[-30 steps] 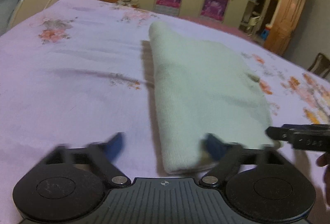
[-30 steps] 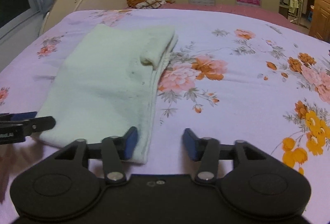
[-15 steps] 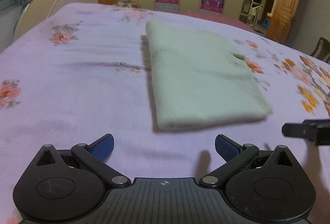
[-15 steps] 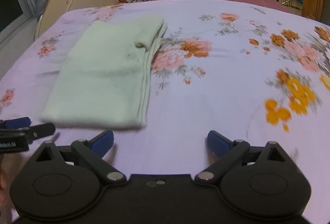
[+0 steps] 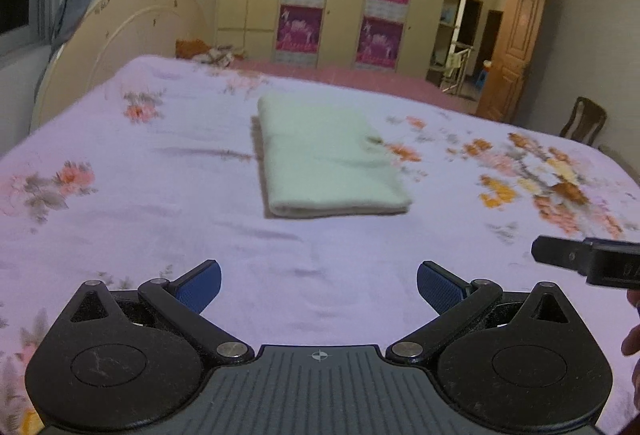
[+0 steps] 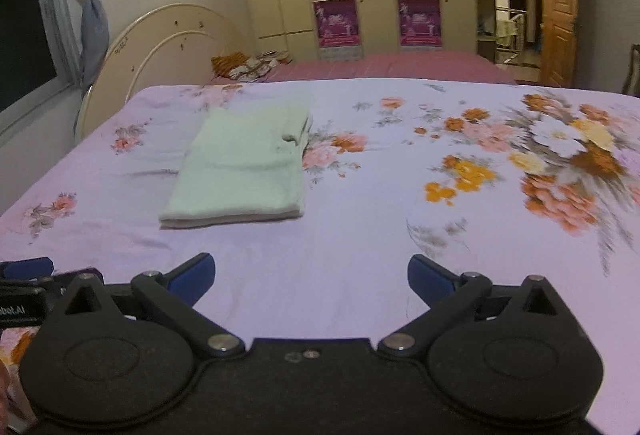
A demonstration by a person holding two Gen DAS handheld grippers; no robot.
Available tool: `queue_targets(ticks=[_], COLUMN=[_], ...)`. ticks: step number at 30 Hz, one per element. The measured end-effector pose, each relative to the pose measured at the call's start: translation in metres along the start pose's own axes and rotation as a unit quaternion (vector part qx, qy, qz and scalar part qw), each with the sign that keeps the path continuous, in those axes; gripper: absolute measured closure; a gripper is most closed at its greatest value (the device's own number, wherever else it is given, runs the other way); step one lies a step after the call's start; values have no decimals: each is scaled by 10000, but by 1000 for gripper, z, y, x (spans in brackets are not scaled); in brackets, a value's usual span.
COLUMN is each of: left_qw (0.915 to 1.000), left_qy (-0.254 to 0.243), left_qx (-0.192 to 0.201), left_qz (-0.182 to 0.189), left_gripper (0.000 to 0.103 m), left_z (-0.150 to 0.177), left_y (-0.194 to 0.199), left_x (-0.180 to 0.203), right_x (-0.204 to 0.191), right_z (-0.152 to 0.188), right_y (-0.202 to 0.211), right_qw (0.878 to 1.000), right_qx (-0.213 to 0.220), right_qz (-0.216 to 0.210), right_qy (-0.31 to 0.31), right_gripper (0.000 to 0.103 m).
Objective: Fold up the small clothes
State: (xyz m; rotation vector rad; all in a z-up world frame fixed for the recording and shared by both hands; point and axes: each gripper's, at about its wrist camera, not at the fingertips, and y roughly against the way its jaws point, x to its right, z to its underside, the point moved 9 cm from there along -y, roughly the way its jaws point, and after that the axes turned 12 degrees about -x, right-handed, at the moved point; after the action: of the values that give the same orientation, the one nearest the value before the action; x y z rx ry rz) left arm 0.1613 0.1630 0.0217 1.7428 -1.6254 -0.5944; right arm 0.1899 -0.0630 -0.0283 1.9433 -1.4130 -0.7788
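A pale green garment (image 5: pixel 324 159) lies folded in a neat rectangle on the lilac floral bedsheet (image 5: pixel 140 203). It also shows in the right wrist view (image 6: pixel 244 167). My left gripper (image 5: pixel 318 285) is open and empty, held above the sheet well short of the garment's near edge. My right gripper (image 6: pixel 310 275) is open and empty, also back from the garment, to its right. Part of the right gripper shows at the right edge of the left wrist view (image 5: pixel 588 261). Part of the left gripper shows at the left edge of the right wrist view (image 6: pixel 24 291).
A cream curved headboard (image 6: pixel 160 51) stands at the far left of the bed. Crumpled patterned cloth (image 6: pixel 248 65) lies at the far end. Wardrobes with pink posters (image 5: pixel 344 15), a wooden door (image 5: pixel 508 63) and a chair (image 5: pixel 582 123) stand beyond.
Both grippers have let go of the garment's near edge, opened wide and pulled back and up. The folded garment lies still on the sheet.
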Motion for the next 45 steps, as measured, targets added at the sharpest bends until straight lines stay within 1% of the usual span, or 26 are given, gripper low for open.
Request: queue_targets(ticks=[3,7,10,13,19,23,30,45], left_qw=[9999,9995,9992,9988,9987,9987,9989,9988], left_qy=[-13,41,41,30,-42,-103,-98,-63], left_qx=[156,289,363,423,424,443,393,420], left_qz=[24,106,159,231,278,245,225,241], left_gripper=[0,0,0,0,0,0,0,0], left_z=[0,0,-2,-4,-6,-7,-4,-3], left_y=[28,52,61,64,62,63,62,63], left_x=[1,7,17,28,43,49,50,46], right_x=[-3,-5,-4,1,7,8,7,1], right_z=[7,5,2,2,8,8,8,7], right_y=[23,49,69,81,79,82,83,82], right_qw=[10000,9994,9986,9978,9979,9977,9978,9978], right_qx=[74,230,390,490,471,507,495,489], right_qz=[46,220,294,387,412,416,413,421], right_qy=[-23,123,199,225,135,161,146,145], right_gripper=[1,1,1,1,1,1,1,1])
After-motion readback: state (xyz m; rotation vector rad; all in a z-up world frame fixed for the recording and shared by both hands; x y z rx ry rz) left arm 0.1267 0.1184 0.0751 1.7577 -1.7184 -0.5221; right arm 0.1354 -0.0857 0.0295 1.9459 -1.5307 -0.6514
